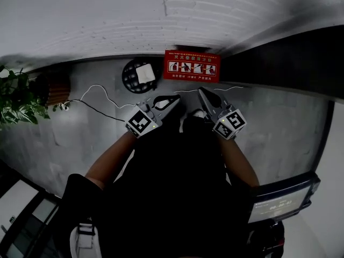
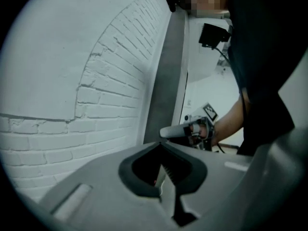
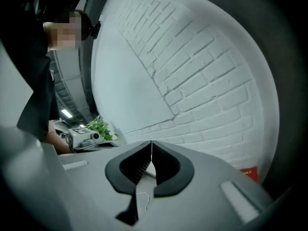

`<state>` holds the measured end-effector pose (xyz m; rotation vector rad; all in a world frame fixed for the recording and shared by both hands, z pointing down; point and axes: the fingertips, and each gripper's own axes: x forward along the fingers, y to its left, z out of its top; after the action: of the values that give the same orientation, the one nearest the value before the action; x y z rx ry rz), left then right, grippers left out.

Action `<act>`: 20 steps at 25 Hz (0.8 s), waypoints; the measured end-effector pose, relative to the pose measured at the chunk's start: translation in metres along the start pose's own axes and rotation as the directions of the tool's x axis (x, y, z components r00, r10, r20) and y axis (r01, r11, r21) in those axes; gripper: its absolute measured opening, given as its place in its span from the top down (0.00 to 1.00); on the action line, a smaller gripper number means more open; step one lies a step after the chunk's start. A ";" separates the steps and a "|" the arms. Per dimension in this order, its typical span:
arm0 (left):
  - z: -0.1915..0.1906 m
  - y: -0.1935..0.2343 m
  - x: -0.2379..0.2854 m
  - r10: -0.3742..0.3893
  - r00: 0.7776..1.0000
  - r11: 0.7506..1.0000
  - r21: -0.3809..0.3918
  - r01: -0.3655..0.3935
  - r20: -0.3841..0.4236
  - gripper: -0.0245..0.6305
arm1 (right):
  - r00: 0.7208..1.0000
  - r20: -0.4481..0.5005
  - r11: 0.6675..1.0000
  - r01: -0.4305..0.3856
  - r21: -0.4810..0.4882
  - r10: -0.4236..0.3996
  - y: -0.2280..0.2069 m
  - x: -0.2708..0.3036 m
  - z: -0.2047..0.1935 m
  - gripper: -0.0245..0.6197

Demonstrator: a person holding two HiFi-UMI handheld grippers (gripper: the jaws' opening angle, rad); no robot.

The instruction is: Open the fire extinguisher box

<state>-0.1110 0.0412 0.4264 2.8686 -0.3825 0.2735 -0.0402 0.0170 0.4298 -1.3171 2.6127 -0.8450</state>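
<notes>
Nearest the camera, the person's dark torso fills the lower centre of the head view, with both bare forearms reaching forward toward the box [image 1: 192,66]. The left gripper [image 1: 173,100] is held short of the box and below its left end; in the left gripper view its jaws meet at the tips with nothing between them. The right gripper [image 1: 203,93] is held short of the box and below its middle; its own view shows the jaws closed tip to tip and empty. The two sets of tips point toward each other and toward the box, near it but clear of it. Both grippers are above the grey floor [image 1: 290,122]. A white cable [image 1: 102,90] runs across the floor to the left of the box. A black disc [image 1: 130,78] lies on the floor just left of the box and carries a white square [image 1: 145,73]. The box is red, with a row of white pictograms on its visible face, and stands at the foot of the white brick wall [image 1: 107,15]. A plant [image 1: 16,98] stands well to the left of the box. Whether the box is latched cannot be told.
</notes>
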 end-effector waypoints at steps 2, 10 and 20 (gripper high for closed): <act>-0.013 0.005 0.007 -0.024 0.999 1.000 -0.007 0.024 -0.028 0.96 | 0.999 0.000 0.997 0.054 0.059 -0.054 -0.024 0.003 -0.010 0.95; -0.056 0.026 0.050 -0.016 0.994 0.999 -0.051 0.010 -0.106 0.96 | 0.985 -0.067 0.931 0.172 0.321 -0.158 -0.121 0.008 -0.096 0.92; -0.127 0.007 0.086 -0.029 0.978 0.991 -0.137 0.000 -0.207 0.96 | 0.956 -0.140 0.774 0.292 0.561 -0.259 -0.208 0.009 -0.227 0.81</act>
<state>-0.0509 0.0472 0.5670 2.6744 -0.3263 0.5191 0.0300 0.0104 0.7302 -1.4972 1.9410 -1.5819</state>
